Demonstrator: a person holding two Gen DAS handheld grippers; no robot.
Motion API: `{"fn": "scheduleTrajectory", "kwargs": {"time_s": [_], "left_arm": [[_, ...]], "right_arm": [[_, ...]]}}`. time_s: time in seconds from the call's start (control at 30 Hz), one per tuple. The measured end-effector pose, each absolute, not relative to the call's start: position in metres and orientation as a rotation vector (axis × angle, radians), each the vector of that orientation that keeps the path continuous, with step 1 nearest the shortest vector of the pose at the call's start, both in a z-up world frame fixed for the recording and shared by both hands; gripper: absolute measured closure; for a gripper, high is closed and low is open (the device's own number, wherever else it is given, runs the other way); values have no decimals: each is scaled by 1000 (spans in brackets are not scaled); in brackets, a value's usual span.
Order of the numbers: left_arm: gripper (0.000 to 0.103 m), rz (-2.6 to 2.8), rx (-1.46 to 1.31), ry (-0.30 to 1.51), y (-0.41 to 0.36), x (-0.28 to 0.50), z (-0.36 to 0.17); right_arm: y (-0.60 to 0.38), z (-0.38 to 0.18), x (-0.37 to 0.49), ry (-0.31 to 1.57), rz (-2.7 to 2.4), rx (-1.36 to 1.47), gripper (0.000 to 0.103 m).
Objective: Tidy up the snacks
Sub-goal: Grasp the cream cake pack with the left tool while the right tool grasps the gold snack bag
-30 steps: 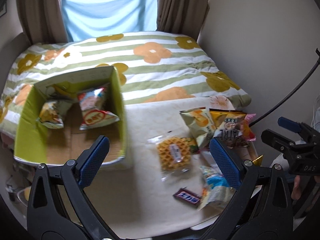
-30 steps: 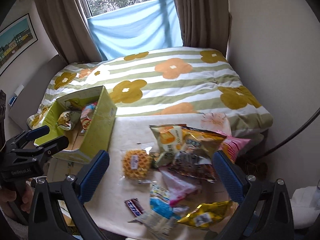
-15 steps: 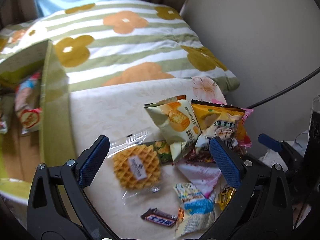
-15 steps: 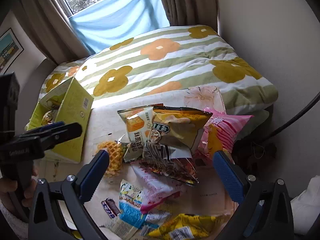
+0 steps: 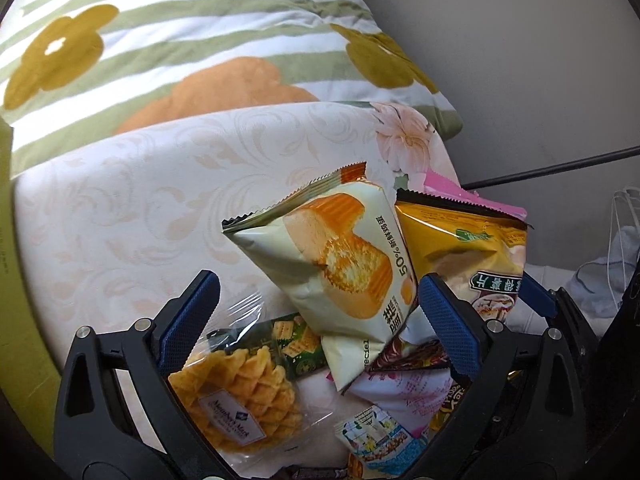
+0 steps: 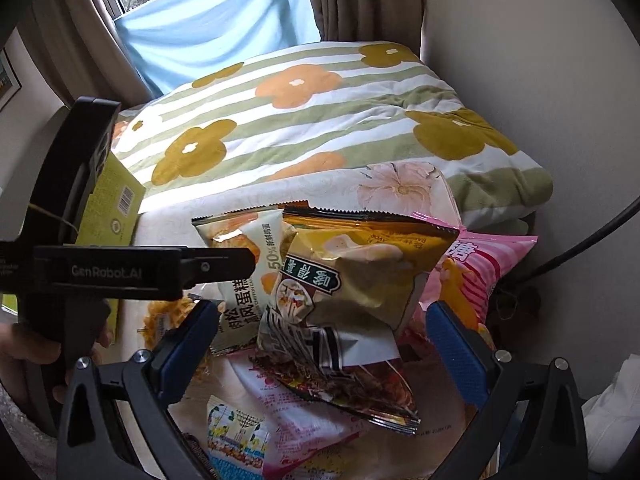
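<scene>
A pile of snack packs lies on a cream table. A pale cake bag (image 5: 340,264) leans on a yellow chip bag (image 5: 468,248). A clear-wrapped waffle (image 5: 240,400) lies at lower left. My left gripper (image 5: 316,312) is open, its fingers either side of the cake bag and waffle. My right gripper (image 6: 320,332) is open, just in front of the yellow chip bag (image 6: 360,276), with the cake bag (image 6: 244,280) to the left and a pink bag (image 6: 480,268) behind. The left gripper crosses the right wrist view (image 6: 216,266).
A green cardboard box (image 6: 116,208) stands at the table's left edge. A flowered striped quilt (image 6: 320,120) covers the bed behind the table. A wall (image 6: 540,60) and a black cable (image 5: 540,168) are at the right. More small packs (image 6: 236,436) lie near the front.
Both grippers have moved forward and down toward the snack pile. The left one swung right, away from the green box. Both stayed open.
</scene>
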State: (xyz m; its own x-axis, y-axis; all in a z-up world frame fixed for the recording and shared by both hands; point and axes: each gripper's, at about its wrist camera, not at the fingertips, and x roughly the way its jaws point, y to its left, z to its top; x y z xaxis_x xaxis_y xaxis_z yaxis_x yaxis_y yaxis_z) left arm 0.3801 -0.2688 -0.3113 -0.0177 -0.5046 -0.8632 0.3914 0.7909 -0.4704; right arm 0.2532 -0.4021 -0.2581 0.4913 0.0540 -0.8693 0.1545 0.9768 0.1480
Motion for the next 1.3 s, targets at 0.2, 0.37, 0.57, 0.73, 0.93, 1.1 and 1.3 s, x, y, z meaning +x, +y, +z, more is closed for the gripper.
{"fn": "scheduleTrajectory", "kwargs": {"time_s": [0.2, 0.37, 0.57, 0.73, 0.93, 1.1, 1.3], "left_arm": [[4, -740, -85, 1432, -271, 384, -314], [4, -757, -73, 1450, -278, 385, -319], [5, -768, -72, 1459, -282, 383, -323], [25, -777, -98, 1475, -282, 383, -328], [34, -767, -103, 1459, -280, 380, -325], [41, -756, -122, 1440, -275, 379, -318], [43, -738, -123, 1399, -266, 376, -304]], "right_arm": [[-401, -269, 263, 1069, -107, 201, 16], [-402, -272, 264, 1069, -131, 172, 36], [-403, -268, 260, 1048, -129, 181, 48], [-405, -265, 258, 1034, -121, 208, 49], [-406, -263, 255, 1024, -115, 231, 49], [-408, -262, 254, 1015, -107, 251, 50], [-407, -253, 250, 992, -92, 257, 50]]}}
